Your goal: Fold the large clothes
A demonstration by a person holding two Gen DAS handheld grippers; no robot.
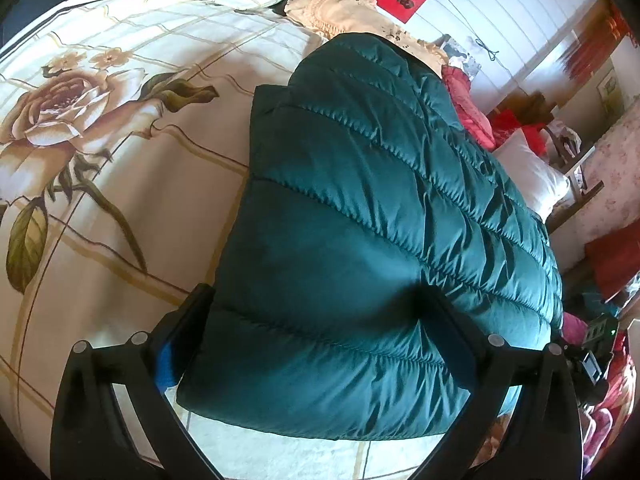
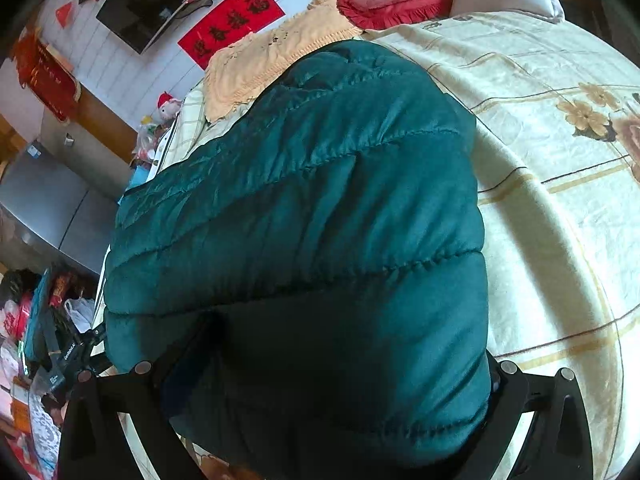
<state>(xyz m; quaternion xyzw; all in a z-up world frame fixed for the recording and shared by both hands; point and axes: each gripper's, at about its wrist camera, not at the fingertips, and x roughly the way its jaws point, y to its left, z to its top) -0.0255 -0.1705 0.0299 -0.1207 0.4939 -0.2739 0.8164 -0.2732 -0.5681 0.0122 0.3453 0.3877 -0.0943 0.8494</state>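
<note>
Spread across a bed, the cream quilt printed with large brown roses and a tan grid (image 1: 120,128) carries the task's thing: a dark teal quilted puffer jacket (image 1: 360,208), already doubled into a thick, roughly oblong bundle. Its long axis runs straight away from both cameras, from the near edge by the fingers toward the frilled peach pillow cover (image 1: 340,4) at the head of the bed.

Each gripper works the near end of that bundle. The left gripper (image 1: 320,320) has its fingers set wide, one on either flank of the padding, with the right-hand finger pressed into the fabric so that it dimples; this reads as a broad pinch on the jacket's near corner. The right gripper (image 2: 320,368) likewise straddles the bundle with fingers wide apart, the jacket bulging up between them and hiding the tips, so how firmly it grips cannot be told. The two look about equally near the hem, left and right of it.

Judging from this, the next fold would carry the near end forward along the long axis, toward the pillow cover.

Beyond the bed, a red banner with black characters (image 2: 232,20) hangs on the white panelled wall (image 1: 500,12).
</note>
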